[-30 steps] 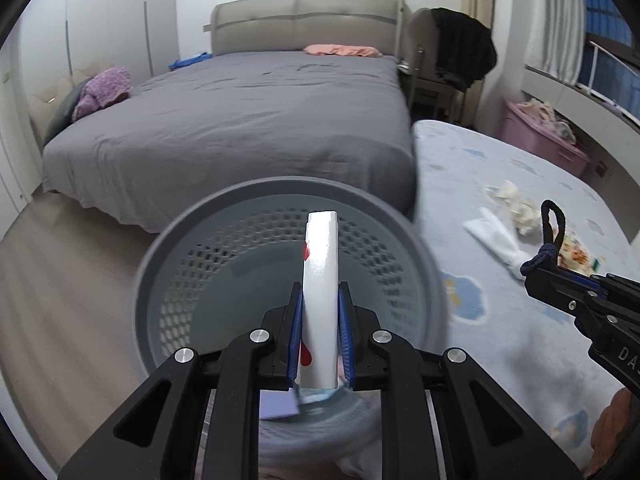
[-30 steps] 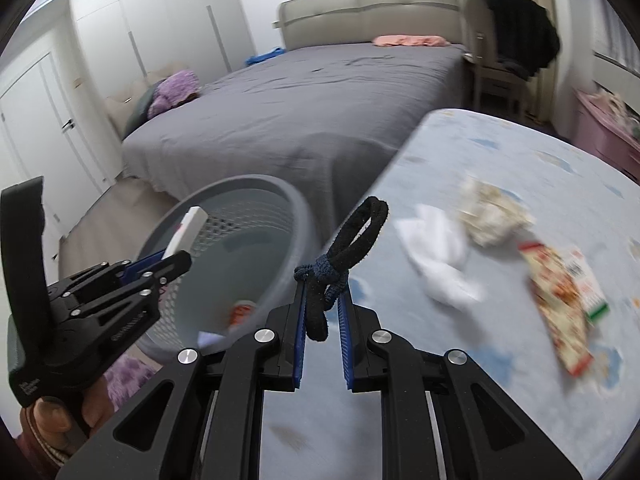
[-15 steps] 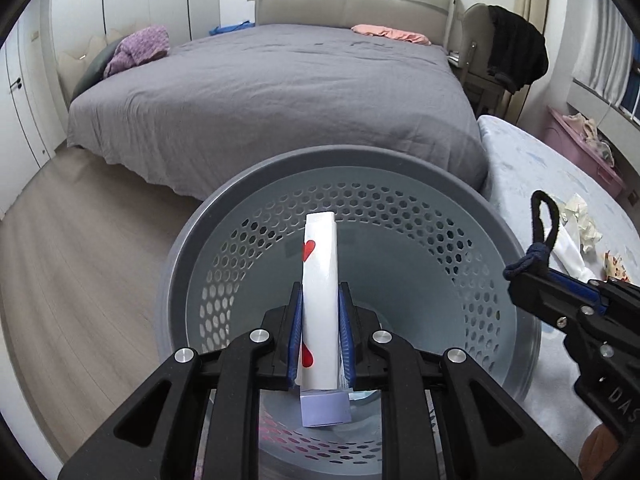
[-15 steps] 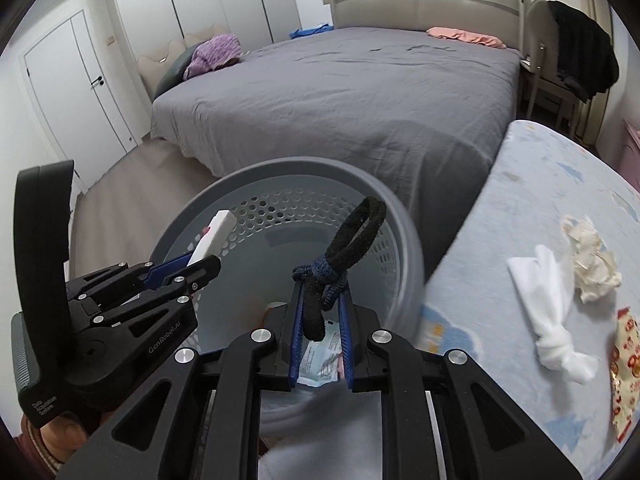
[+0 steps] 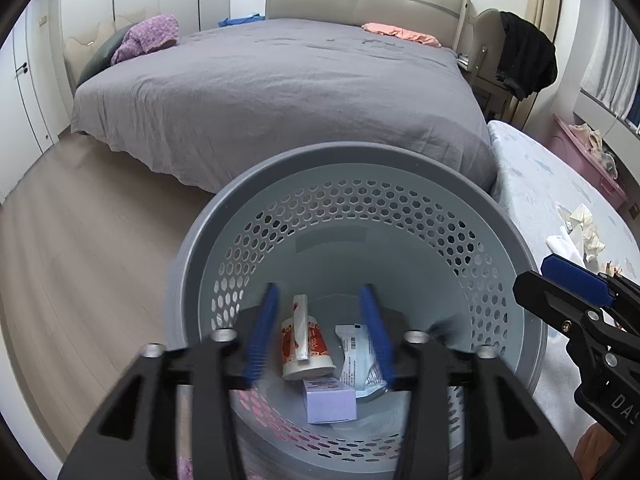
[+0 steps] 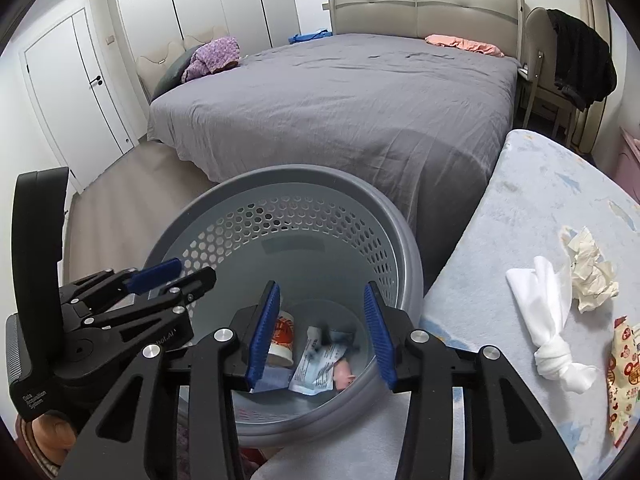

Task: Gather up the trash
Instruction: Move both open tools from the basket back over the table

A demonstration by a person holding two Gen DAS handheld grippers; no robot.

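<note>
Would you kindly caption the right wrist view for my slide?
Right gripper open above the grey basket, trash inside, white knotted cloth on the table.

The left gripper's pads [image 5: 262,334] are motion-blurred. The snack wrapper [image 6: 624,376] at the mattress's near right edge is cut off by the frame. The basket's [image 6: 280,184] near wall hides behind gripper arms.

- The perforated basket [image 5: 400,216] stood on the floor between the bed [image 5: 280,92] behind it and the patterned surface [image 6: 532,216] at its right.
- In the basket lay a paper cup [image 5: 306,344], a small box [image 5: 330,400] before it, and a printed wrapper [image 5: 358,356] to the right of the cup.
- On the patterned surface, a knotted cloth [image 6: 548,320] lay left of crumpled paper [image 6: 590,272], with a snack wrapper [image 6: 624,364] nearer the camera.
</note>
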